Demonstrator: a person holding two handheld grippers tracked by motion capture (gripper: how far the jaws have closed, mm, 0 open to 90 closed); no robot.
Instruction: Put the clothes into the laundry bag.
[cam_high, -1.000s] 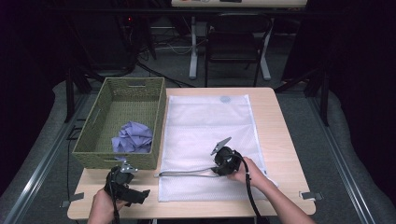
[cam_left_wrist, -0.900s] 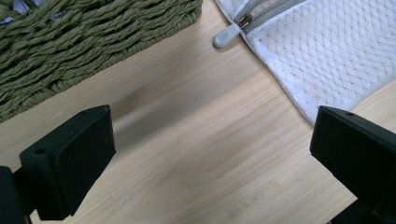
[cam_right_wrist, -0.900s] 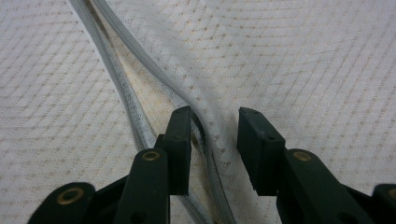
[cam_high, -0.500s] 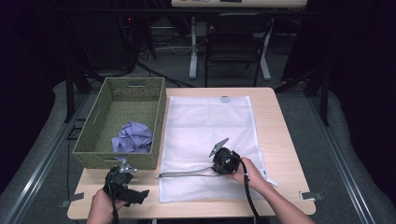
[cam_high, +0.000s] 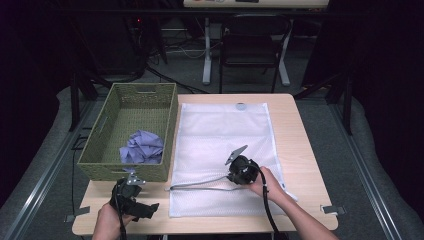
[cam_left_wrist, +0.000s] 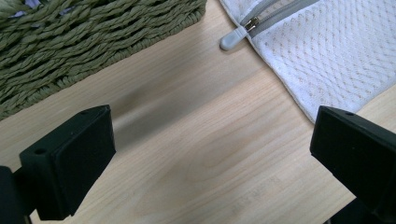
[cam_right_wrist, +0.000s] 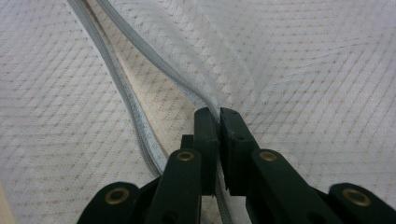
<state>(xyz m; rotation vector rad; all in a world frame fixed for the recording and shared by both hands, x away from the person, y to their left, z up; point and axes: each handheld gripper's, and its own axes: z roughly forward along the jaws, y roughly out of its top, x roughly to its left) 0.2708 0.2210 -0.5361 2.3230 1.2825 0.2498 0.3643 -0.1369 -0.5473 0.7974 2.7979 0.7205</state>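
Pinching upper zipper edge: right gripper (cam_right_wrist: 219, 114) fingers clamped | mesh bag (cam_high: 220, 135) long axis front-to-back (opening nearest person) | left gripper (cam_left_wrist: 212, 154) fingers apart

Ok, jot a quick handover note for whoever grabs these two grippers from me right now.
Right gripper: jaws have just closed, pinching the upper edge of the mesh bag beside its open zipper.
Left gripper: open, empty, over bare table near the basket.
Purple cloth lies in the basket.
Done: zipper unzipped, bag edge gripped.
Left, probably: lift the edge to open the bag, fetch the cloth, put it inside.
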